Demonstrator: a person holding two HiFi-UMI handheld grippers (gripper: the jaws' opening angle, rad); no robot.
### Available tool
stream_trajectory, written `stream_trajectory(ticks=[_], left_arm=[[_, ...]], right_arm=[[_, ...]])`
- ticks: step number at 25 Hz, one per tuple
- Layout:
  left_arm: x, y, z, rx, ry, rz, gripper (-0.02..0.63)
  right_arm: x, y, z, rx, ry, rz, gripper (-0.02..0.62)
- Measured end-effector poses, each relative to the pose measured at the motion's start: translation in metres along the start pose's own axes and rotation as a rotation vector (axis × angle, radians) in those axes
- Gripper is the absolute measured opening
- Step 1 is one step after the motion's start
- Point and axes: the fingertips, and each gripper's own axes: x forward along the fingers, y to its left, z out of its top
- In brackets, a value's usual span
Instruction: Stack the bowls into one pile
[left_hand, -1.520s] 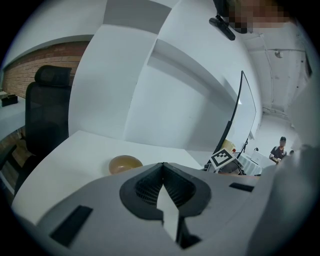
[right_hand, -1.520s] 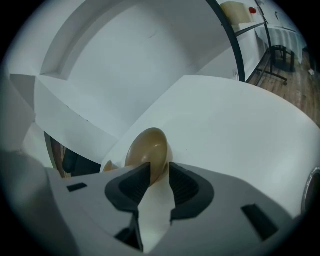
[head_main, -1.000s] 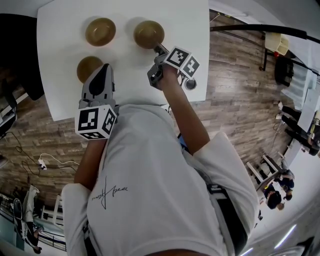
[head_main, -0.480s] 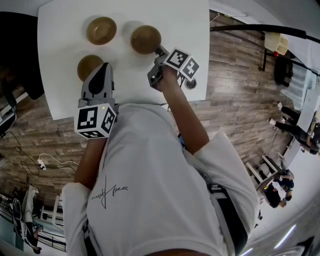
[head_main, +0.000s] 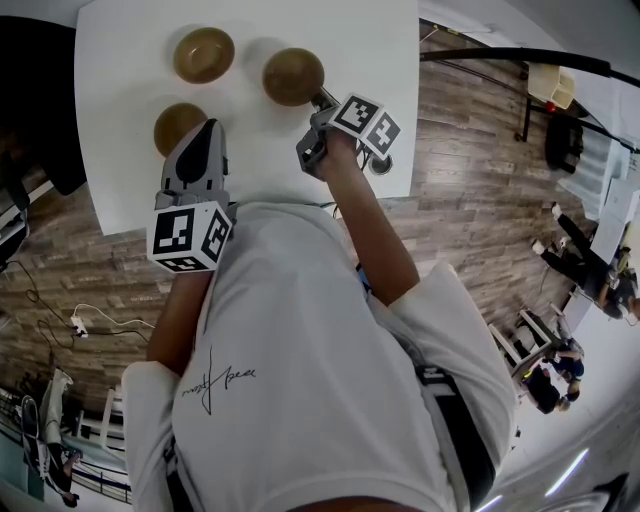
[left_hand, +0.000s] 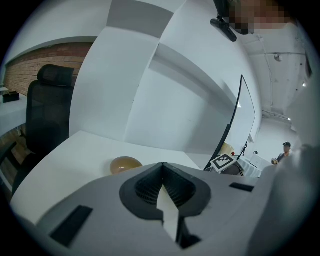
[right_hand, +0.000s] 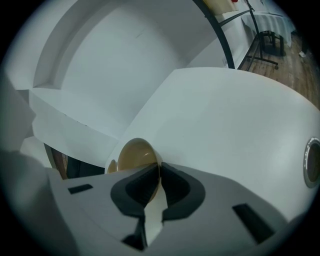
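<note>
Only in the head view are all three bowls shown on the white table (head_main: 380, 60): an upper-left bowl (head_main: 204, 55), a lower-left bowl (head_main: 178, 125) and a right bowl (head_main: 293, 76). Only in the right gripper view is the rim of the right bowl seen pinched by the right gripper (right_hand: 159, 172), whose jaws have just been closing. The fingers of the left gripper (left_hand: 162, 167) are pressed together, empty, just beside the lower-left bowl.

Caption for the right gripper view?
Right gripper, jaws just closed further, pinches the brown bowl by its rim; white table beyond.
</note>
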Motion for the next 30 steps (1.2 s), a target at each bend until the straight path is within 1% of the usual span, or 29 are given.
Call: stream_trajectory(ticks=[8, 16, 21, 24, 28, 30], left_arm=[[-0.007, 0.005, 0.000, -0.011, -0.011, 0.004, 0.006], [-0.012, 0.009, 0.002, -0.018, -0.027, 0.011, 0.006], [-0.018, 0.010, 0.004, -0.030, -0.039, 0.001, 0.006], [-0.021, 0.011, 0.007, -0.034, -0.046, 0.000, 0.006], [-0.027, 0.014, 0.010, -0.090, -0.062, -0.009, 0.006], [-0.029, 0.015, 0.010, -0.096, -0.070, -0.002, 0.006]], right_arm=[[-0.001, 0.007, -0.003, -0.022, 0.008, 0.000, 0.026], [-0.001, 0.024, -0.008, -0.039, 0.023, 0.031, 0.028], [-0.003, 0.035, -0.013, -0.074, 0.028, 0.042, 0.028], [-0.003, 0.042, -0.014, -0.073, 0.033, 0.055, 0.028], [-0.007, 0.054, -0.015, -0.094, 0.028, 0.071, 0.026], [-0.007, 0.059, -0.016, -0.103, 0.034, 0.082, 0.026]])
